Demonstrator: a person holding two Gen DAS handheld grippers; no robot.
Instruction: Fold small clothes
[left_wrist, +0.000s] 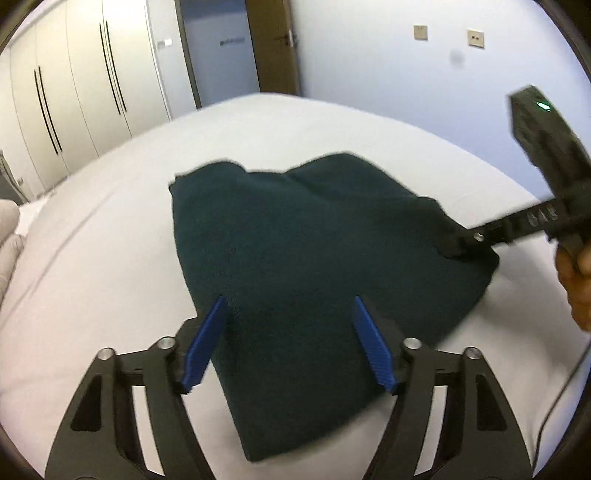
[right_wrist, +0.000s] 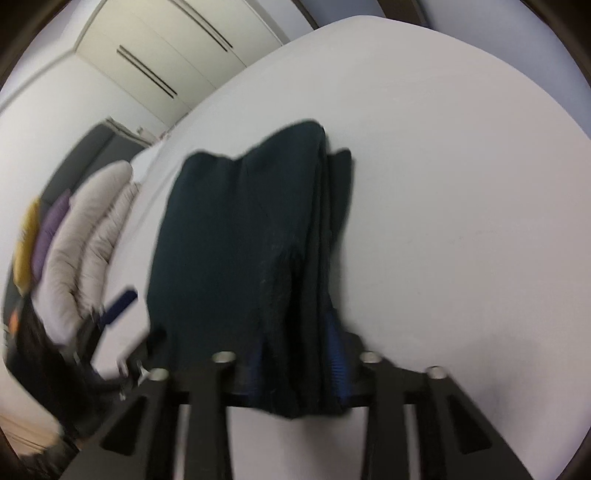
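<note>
One dark green garment (left_wrist: 295, 266), folded, lies on the white bed (left_wrist: 110, 258), its near end between the left gripper's (left_wrist: 290, 343) two blue pads (left_wrist: 207, 343), which stand wide and apart from the cloth. The right gripper (right_wrist: 299, 373), angled down, pinches the garment's bunched edge. One hand (left_wrist: 576, 280) grips its handle.

light: soft, even, dim | blur: motion smear | edges: fisheye warp, dark corners
</note>
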